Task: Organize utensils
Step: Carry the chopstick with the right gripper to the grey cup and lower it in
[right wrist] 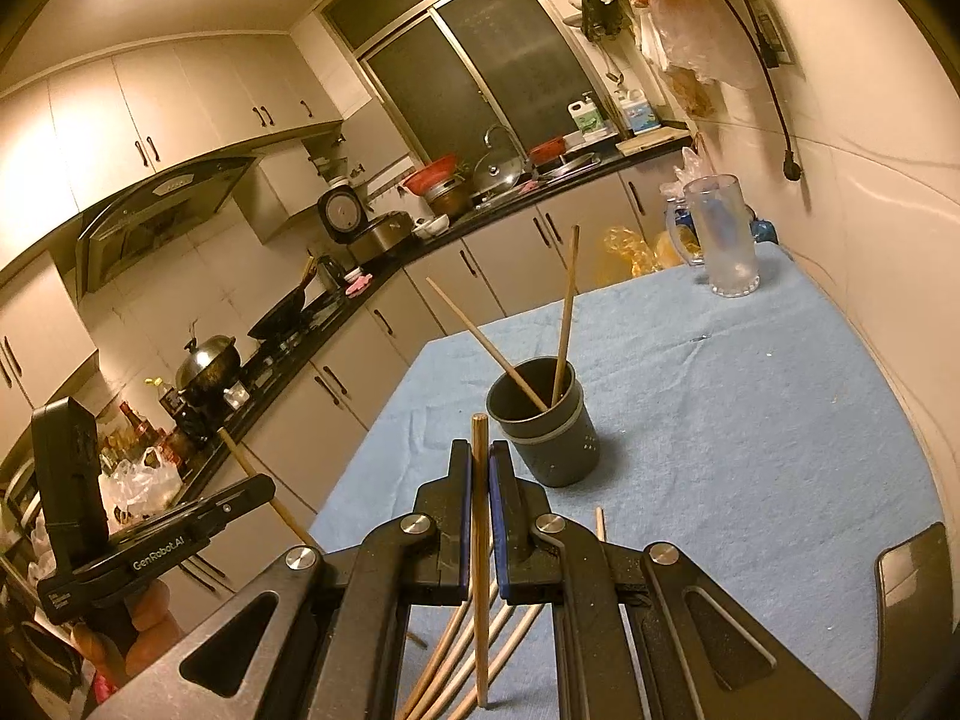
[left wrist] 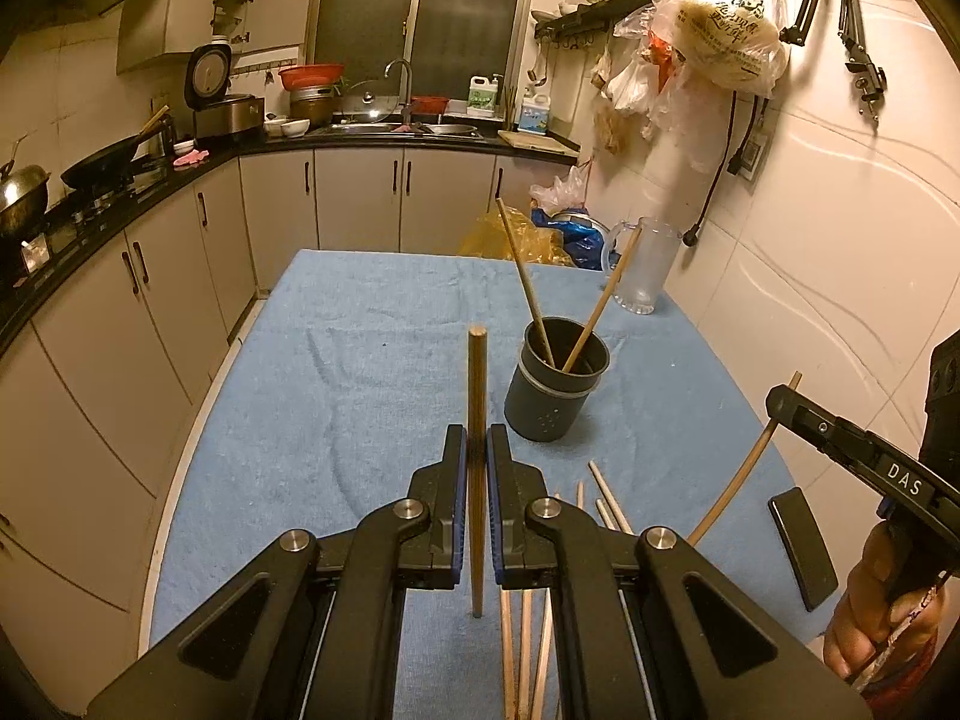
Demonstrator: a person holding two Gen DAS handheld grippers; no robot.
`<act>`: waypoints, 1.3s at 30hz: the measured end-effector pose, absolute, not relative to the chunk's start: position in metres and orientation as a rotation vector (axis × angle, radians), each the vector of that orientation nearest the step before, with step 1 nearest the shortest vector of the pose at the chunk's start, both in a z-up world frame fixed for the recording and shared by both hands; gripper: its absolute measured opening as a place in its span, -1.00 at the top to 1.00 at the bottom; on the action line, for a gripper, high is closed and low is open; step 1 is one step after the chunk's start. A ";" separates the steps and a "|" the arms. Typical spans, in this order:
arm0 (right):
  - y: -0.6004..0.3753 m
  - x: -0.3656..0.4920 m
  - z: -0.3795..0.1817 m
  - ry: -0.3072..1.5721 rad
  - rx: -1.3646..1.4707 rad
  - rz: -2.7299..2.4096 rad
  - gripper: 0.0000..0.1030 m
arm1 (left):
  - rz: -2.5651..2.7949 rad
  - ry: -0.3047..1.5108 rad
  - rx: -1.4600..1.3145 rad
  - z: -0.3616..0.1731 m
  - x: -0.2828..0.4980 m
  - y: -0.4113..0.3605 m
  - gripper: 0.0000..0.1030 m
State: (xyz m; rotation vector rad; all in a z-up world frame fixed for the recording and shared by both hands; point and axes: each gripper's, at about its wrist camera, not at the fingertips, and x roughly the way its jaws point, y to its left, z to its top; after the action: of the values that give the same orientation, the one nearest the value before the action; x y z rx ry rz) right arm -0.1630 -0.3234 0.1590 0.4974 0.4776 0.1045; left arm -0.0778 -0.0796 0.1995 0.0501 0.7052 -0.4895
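While the left claw [left wrist: 475, 456] clamps one chopstick [left wrist: 476, 396] upright over the blue-covered desk [left wrist: 372, 372], the grey holder [left wrist: 555, 384] with two chopsticks stands centre; the right claw [right wrist: 480, 468] pinches another chopstick [right wrist: 480, 540].

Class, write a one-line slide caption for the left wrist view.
Left gripper clamps an upright wooden chopstick before a dark grey cylindrical holder.

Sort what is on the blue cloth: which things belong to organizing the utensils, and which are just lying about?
Job: chopstick in left gripper; chopstick in right gripper; dark holder cup holding two chopsticks; loose chopsticks.
Lying about: clear plastic jug; black phone.
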 end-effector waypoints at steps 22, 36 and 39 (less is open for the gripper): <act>-0.333 -0.162 0.176 0.434 0.490 0.091 0.88 | -0.518 0.663 0.079 0.228 -0.072 -0.093 0.89; -0.339 -0.156 0.186 0.417 0.494 0.085 0.88 | -0.537 0.665 0.087 0.232 -0.067 -0.105 0.89; -0.340 -0.155 0.186 0.416 0.495 0.084 0.88 | -0.538 0.666 0.088 0.231 -0.067 -0.105 0.89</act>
State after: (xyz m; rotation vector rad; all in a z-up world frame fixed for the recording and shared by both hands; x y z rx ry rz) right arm -0.1550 -0.3395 0.1861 0.4948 0.4162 0.0844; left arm -0.0668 -0.1054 0.2314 0.0880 0.6656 -0.5377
